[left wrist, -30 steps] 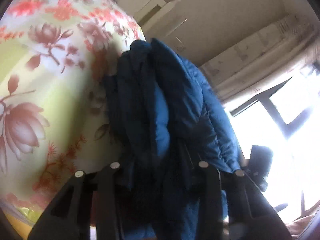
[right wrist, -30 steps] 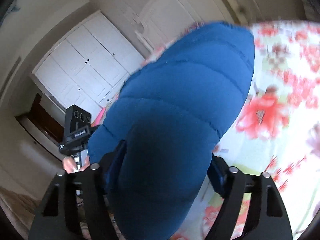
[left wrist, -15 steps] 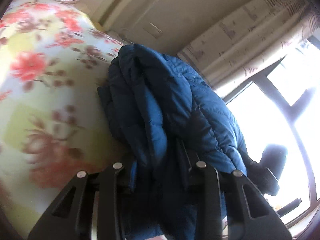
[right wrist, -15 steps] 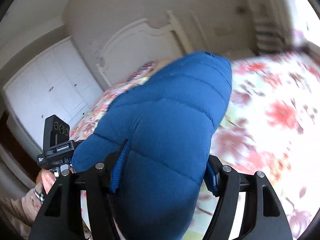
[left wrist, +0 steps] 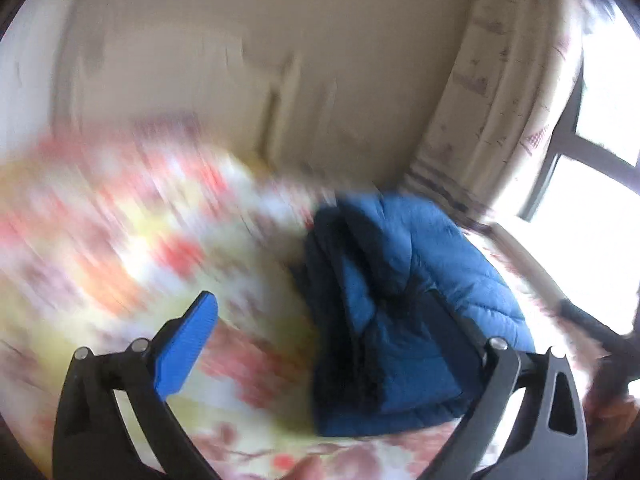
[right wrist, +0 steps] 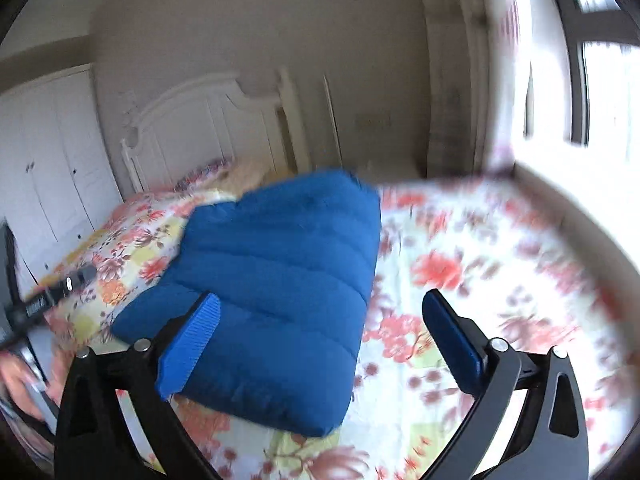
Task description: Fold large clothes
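Nearest in the right wrist view, the right claw [right wrist: 320, 344] stands with its jaws wide apart, having just been opening, and its blue pads [right wrist: 190, 350] press on nothing: the left pad overlaps the near edge of the folded blue puffer jacket [right wrist: 280, 280] in the picture, while the right pad hangs over bare floral bedspread [right wrist: 460, 264]. The jacket lies flat on the bed as a thick quilted bundle, its near end close under the claw and its far end pointing toward the white headboard [right wrist: 200, 128]. At the left edge of this view the other gripper's black body shows partly, with a blurred hand [right wrist: 20, 384] below it. In the left wrist view, the left claw [left wrist: 332, 344] is likewise spread wide, its jaws having just been opening; only its left blue pad [left wrist: 186, 350] is plain to see, over the bedspread [left wrist: 120, 248], while the right finger is dark against the jacket [left wrist: 408, 288], and whether it touches the cloth cannot be told. From this side the jacket shows its stacked folded edges, dark in the creases, resting on the bed just ahead and to the right. The bedspread here is heavily blurred. Farther off stand a beige wall, a pale curtain [left wrist: 500, 100] and a bright window [left wrist: 600, 160] on the right; the right wrist view also shows white wardrobe doors [right wrist: 44, 160] at far left.
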Demonstrator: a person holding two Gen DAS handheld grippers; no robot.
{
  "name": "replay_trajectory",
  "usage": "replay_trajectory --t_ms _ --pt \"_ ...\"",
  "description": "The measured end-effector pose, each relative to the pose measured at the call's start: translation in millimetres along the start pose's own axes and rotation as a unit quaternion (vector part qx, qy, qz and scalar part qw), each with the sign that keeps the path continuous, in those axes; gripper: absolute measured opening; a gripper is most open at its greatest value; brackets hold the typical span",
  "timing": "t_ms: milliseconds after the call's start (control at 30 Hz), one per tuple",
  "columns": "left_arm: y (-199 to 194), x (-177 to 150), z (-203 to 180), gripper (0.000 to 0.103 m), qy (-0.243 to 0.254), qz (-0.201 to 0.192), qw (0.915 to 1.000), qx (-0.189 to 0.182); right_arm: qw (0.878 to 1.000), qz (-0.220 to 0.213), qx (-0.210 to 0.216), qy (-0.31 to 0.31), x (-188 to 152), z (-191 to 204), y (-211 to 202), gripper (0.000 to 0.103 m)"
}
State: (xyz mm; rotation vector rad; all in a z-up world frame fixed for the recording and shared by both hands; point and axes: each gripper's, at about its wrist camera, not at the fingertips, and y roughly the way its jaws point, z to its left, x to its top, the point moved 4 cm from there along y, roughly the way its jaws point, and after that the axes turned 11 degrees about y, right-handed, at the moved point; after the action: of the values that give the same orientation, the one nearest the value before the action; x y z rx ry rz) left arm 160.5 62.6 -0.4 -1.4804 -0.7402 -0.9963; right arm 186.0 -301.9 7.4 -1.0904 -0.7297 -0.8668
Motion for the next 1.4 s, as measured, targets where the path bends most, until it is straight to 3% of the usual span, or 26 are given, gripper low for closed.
replay_trajectory --t_ms 67,167,300,500,1400 --pt "-31 13 -19 0.101 0.071 -0.027 0.9949 0.067 0.999 -0.032 -0.018 -0.039 -9 13 -29 0.098" --pt "-60 16 -49 0.101 0.127 -0.042 0.9831 0.125 0.995 -0.073 -0.046 -0.045 -24 28 -65 0.098" --pt "-85 8 -80 0.101 0.125 -0.064 0.9863 0.087 0.997 -0.069 -0.03 -0.025 -40 42 -89 0.098" --pt "-90 -12 -110 0.101 0.142 -0.061 0.9842 0.085 0.995 -0.084 -0.047 -0.042 -50 58 -98 0.098" --pt "-89 -21 -103 0.101 0.126 -0.045 0.9885 0.07 0.994 -0.075 -0.054 -0.059 -56 70 -86 0.098"
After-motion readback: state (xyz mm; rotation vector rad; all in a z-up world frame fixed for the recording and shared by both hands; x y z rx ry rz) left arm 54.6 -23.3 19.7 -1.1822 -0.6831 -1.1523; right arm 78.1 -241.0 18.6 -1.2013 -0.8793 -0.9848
